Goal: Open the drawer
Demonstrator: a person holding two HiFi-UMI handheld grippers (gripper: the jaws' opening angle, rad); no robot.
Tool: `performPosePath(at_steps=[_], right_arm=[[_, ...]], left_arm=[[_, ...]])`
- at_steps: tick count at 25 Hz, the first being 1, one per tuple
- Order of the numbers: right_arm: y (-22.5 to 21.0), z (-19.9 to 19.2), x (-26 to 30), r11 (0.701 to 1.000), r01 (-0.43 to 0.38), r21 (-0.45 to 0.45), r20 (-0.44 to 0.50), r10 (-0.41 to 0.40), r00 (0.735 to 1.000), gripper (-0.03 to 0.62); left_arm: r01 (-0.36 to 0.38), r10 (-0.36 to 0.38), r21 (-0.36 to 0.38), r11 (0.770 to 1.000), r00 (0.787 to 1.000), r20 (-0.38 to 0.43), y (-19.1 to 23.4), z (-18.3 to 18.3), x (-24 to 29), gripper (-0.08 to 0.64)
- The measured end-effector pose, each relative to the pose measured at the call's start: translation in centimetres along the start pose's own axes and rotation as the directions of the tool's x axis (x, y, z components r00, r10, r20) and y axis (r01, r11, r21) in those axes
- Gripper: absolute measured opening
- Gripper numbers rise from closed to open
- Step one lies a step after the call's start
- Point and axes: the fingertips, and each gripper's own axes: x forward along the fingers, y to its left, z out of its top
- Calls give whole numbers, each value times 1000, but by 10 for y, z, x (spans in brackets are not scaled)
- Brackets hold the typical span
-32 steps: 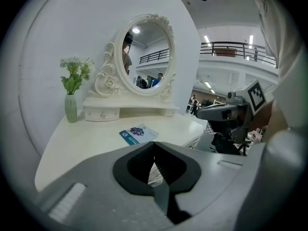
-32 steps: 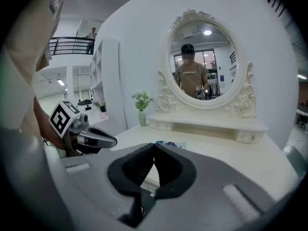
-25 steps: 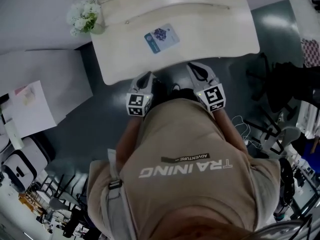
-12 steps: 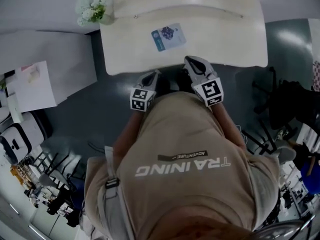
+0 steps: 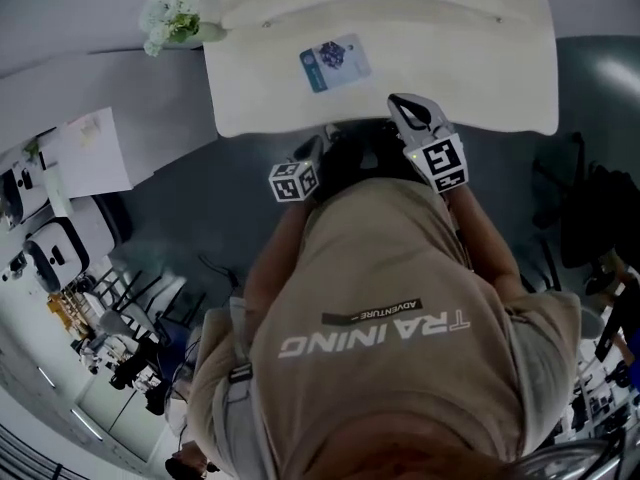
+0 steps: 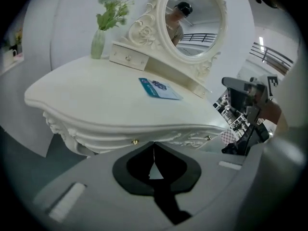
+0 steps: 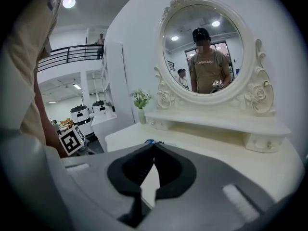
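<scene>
While the left tool [image 6: 154,148] is fully closed and empty, the drawer [image 6: 183,136] sits shut under the surface [image 6: 96,95] edge | brass knob [image 6: 135,142] at 11 o'clock of its tips | right tool [image 7: 154,147] closed, empty | advice: spread jaws, pinch knob, pull straight back

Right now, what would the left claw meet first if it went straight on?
The left claw would probably meet the dressing table at its carved front, near its small gold knob; depth unclear.
</scene>
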Motion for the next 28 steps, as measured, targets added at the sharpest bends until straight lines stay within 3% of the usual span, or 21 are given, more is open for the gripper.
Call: performPosePath(at_steps=[5, 8, 16, 20, 28], right_arm=[[-5, -3, -16, 1000, 6, -12, 5, -6, 1000, 3], [-5, -8, -26, 1000, 24, -8, -12, -24, 1000, 3], [2, -16, -41, 995, 100, -5, -49, -100, 994, 3], [1, -5, -43, 992, 122, -31, -24, -123, 992, 3], [-4, 11, -39, 992, 100, -79, 20, -99, 995, 3]], left_arm=[[-32, 35, 43, 999, 996, -76, 6, -20, 18, 14], [-50, 54, 48, 998, 993, -105, 14, -26, 31, 118], [-64, 69, 37, 997, 988, -137, 39, -23, 67, 137], [-76, 74, -7, 997, 982, -175, 42, -31, 80, 140], [-102, 96, -13, 995, 967, -237, 42, -38, 81, 135]])
